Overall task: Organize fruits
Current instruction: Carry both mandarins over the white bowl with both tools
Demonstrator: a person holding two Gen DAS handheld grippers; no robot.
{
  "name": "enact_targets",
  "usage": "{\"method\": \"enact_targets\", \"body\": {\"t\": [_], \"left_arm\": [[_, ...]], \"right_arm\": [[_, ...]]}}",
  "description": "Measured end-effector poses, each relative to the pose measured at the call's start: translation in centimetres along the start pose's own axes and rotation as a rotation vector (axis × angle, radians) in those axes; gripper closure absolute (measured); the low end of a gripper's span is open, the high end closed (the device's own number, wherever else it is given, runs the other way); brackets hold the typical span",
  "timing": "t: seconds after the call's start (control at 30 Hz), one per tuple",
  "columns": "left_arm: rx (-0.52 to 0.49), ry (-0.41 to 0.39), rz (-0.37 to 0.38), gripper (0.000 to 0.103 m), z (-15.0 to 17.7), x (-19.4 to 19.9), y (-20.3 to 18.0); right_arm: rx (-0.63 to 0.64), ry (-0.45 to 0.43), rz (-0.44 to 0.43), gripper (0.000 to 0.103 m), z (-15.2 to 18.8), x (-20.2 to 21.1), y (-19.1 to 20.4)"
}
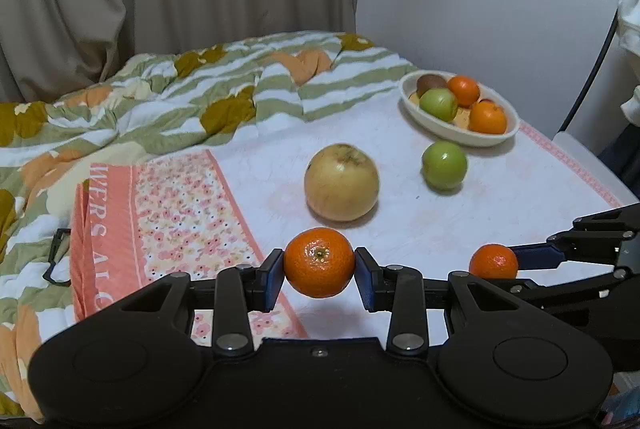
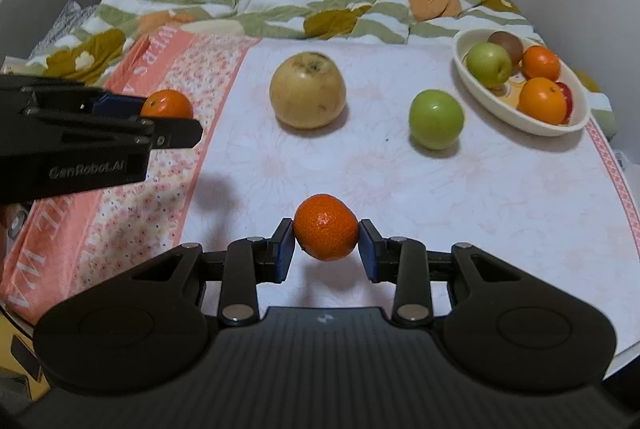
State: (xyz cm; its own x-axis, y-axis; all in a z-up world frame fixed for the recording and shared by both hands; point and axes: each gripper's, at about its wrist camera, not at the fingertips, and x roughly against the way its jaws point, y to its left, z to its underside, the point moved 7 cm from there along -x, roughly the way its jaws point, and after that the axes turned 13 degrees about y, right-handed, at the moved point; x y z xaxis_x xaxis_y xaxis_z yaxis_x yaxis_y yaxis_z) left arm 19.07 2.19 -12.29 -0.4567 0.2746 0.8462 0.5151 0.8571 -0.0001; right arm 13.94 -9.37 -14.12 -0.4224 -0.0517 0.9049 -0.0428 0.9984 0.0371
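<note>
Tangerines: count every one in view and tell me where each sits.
4. One in the left gripper, one in the right gripper, two in the bowl: back and front. More may hide beneath.

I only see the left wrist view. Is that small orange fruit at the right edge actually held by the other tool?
Observer: Yes, the right tool has both blue pads pressed on that small orange mandarin.
Operator: Anything in the bowl I'm missing?
Observer: A red fruit sits tucked behind the front orange in the white oval bowl.
Operator: Any writing on my tool?
Observer: The left tool has GenRobot.AI on its side.
</note>
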Motion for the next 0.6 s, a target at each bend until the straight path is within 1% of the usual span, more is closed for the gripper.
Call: {"method": "enact_targets", "body": {"t": [0.17, 0.37, 0.6], "left_arm": [[0.001, -0.038, -0.003, 0.062, -0.1, 2.1, -1.4], [0.023, -0.091, -0.026, 0.062, -1.0, 4.2, -3.2], [0.066, -0.132, -0.082, 0.062, -3.2, 5.2, -6.1]], "right_arm": [[-0.012, -0.038, 0.01, 0.053, -0.1, 2.1, -1.2], [-0.018, -0.091, 0.005, 0.053, -0.6, 4.5, -3.4], [-0.001, -0.133, -0.015, 0.053, -1.4, 6.3, -8.0]]}}
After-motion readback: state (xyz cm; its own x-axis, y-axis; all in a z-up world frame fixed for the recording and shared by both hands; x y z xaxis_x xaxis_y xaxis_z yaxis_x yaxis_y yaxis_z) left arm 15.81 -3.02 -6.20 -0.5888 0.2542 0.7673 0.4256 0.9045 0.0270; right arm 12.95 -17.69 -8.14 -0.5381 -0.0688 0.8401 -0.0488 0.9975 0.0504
